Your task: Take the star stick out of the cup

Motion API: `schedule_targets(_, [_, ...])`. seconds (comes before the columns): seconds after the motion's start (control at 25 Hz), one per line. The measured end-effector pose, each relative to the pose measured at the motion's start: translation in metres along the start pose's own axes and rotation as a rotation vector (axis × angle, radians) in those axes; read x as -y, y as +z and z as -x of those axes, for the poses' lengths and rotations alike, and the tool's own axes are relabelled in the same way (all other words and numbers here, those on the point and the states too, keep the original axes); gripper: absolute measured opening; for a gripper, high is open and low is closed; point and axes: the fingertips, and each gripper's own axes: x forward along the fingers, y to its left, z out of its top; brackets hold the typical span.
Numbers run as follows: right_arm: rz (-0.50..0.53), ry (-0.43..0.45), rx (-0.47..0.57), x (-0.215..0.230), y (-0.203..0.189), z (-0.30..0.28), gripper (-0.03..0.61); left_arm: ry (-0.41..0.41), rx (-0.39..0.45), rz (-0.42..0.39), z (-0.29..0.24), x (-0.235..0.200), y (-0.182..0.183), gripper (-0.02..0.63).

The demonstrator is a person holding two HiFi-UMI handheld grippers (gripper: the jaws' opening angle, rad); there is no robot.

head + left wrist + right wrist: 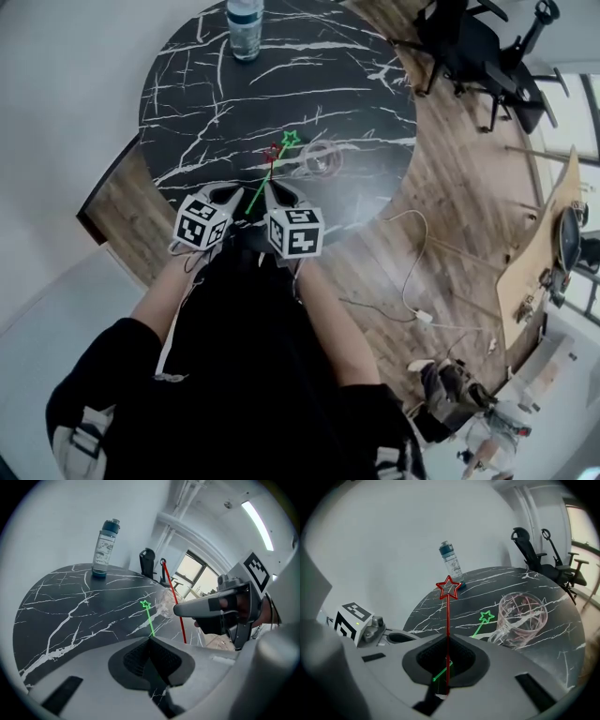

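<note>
Right gripper view: the red star stick [448, 616] is being clamped upright between the closed jaws of the right gripper [447, 641], its star being held above the tabletop [562, 639]. The green star stick [149, 620] is being pinched by the left gripper [151, 640], whose jaws are likewise closed on it, with the star being pointed toward the cup [521, 618]. Both sticks are being held outside the clear cup, which is resting just beyond the grippers. A water bottle [245, 28] is standing near the far edge.
</note>
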Motion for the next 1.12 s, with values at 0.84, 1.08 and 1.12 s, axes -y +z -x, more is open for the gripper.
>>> schedule_targets(0.84, [0.043, -0.115, -0.082, 0.029, -0.024, -0.040, 0.003, 0.005, -0.037, -0.026, 0.006, -0.025, 0.001, 0.000])
schedule_targets(1.08, [0.037, -0.129, -0.094, 0.033, -0.027, -0.042, 0.003, -0.004, -0.052, -0.029, 0.008, -0.021, -0.006, 0.000])
schedule_targets(1.12, [0.038, -0.129, -0.092, 0.033, -0.026, -0.041, 0.003, -0.007, -0.053, -0.033, 0.008, -0.019, -0.007, 0.000])
